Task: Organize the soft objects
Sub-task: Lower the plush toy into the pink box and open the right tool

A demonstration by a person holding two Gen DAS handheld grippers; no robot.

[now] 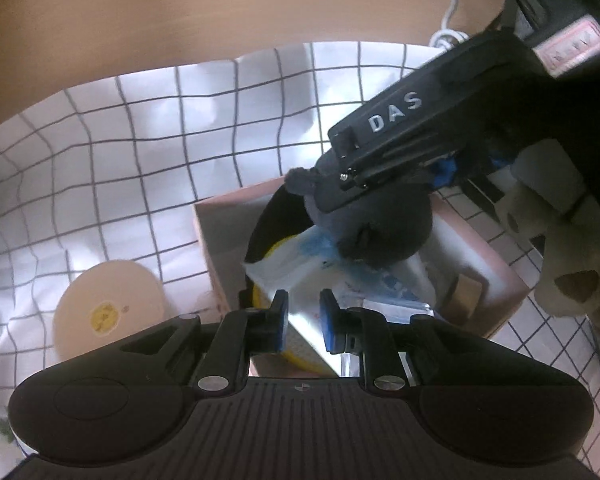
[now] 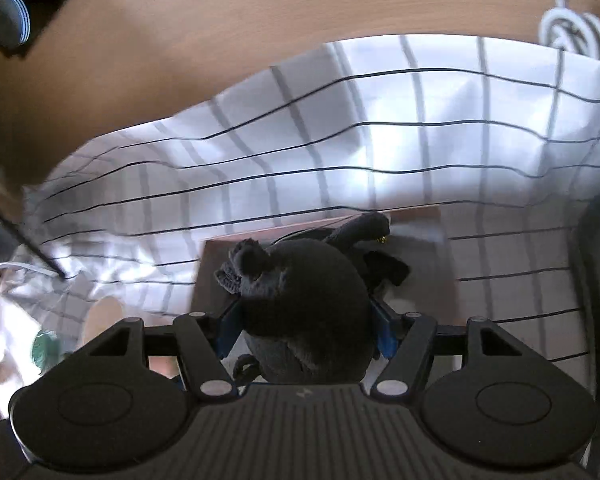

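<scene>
My right gripper (image 2: 306, 326) is shut on a dark grey plush toy (image 2: 304, 300) and holds it over the pink cardboard box (image 2: 216, 264). In the left wrist view the same plush toy (image 1: 380, 224) hangs over the box (image 1: 220, 248) under the right gripper (image 1: 396, 140). The box holds a white and blue plastic packet (image 1: 300, 268) and a yellow thing. My left gripper (image 1: 303, 322) is open and empty, just above the near side of the box. A beige plush toy (image 1: 560, 248) lies right of the box.
A white checked cloth (image 1: 140, 152) covers the wooden table (image 1: 180, 12). A round cream disc (image 1: 108, 312) lies left of the box. A coiled white cable (image 2: 576, 32) lies at the back right. A dark object (image 2: 12, 20) sits at the back left.
</scene>
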